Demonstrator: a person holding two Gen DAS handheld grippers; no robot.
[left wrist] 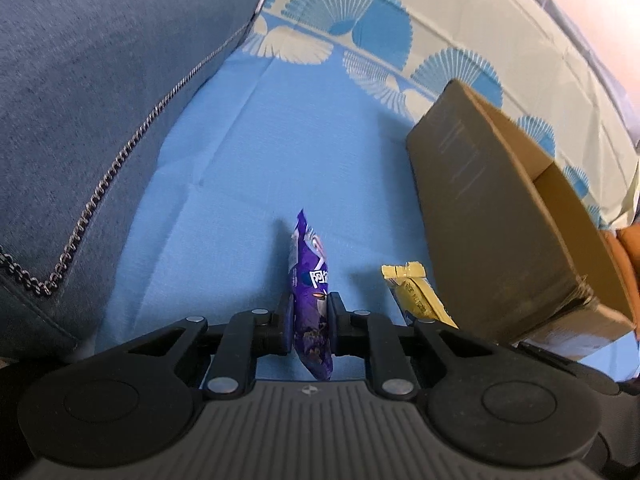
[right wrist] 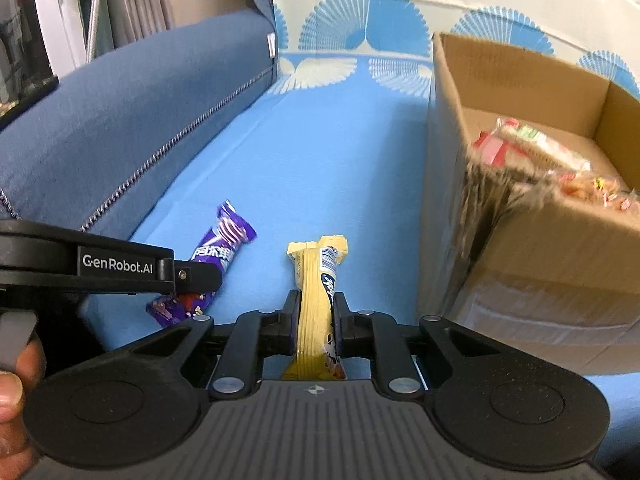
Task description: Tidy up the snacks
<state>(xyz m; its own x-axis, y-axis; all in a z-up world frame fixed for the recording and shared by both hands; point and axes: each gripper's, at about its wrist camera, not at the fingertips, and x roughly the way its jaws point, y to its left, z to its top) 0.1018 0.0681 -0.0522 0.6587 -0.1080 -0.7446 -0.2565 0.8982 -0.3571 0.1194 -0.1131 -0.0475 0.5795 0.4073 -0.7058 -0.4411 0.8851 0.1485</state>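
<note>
The purple packet [left wrist: 310, 300] is clamped in the left gripper [left wrist: 310, 312], the yellow bar [right wrist: 318, 308] in the right gripper [right wrist: 316, 316], above the blue sheet [left wrist: 248, 152]; both must next be carried into the cardboard box [right wrist: 520, 240]

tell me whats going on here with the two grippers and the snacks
A person is sorting snacks on a blue cloth with a handheld gripper in each hand. The left gripper is clamped on a purple snack packet, and the right gripper is clamped on a yellow snack bar. An open cardboard box to the right already holds a few packets.
</note>
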